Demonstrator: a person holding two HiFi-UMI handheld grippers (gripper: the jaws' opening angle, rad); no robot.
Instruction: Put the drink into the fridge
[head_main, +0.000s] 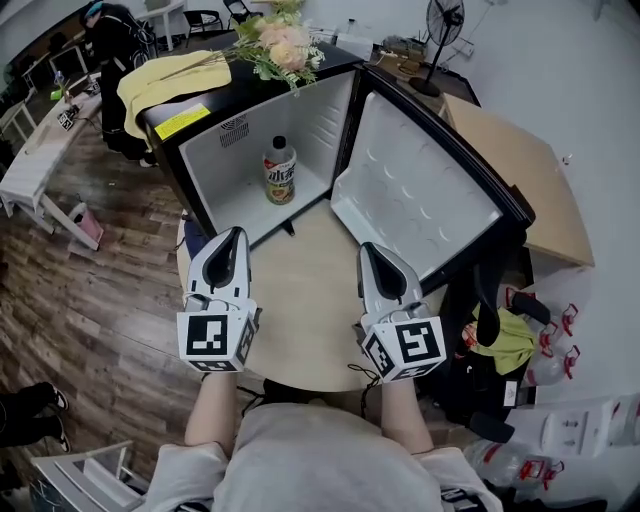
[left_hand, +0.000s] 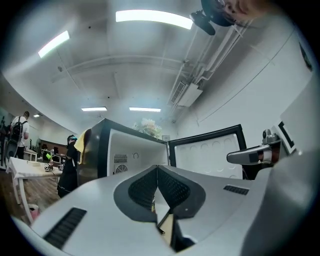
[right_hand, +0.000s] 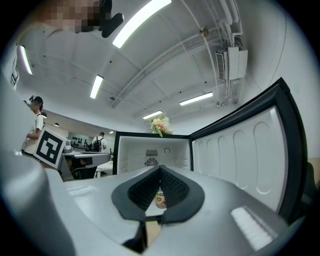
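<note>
The drink bottle (head_main: 279, 172), with a black cap and a red-and-white label, stands upright on the floor of the open black mini fridge (head_main: 196, 128). The fridge door (head_main: 425, 195) is swung wide to the right. Both grippers hover over the round beige table (head_main: 300, 300) in front of the fridge. My left gripper (head_main: 234, 236) points at the fridge mouth, jaws shut and empty. My right gripper (head_main: 368, 250) sits beside it, jaws also together with nothing held. In the right gripper view, the bottle (right_hand: 160, 199) shows through the slit behind the closed right gripper (right_hand: 160, 167). The left gripper (left_hand: 157, 167) shows closed tips.
A flower bouquet (head_main: 282, 42) and a yellow cloth (head_main: 165, 75) lie on top of the fridge. A person (head_main: 112, 45) stands at the back left near a white table (head_main: 30, 150). A black chair with green cloth (head_main: 500, 340) stands right; a fan (head_main: 443, 25) is behind.
</note>
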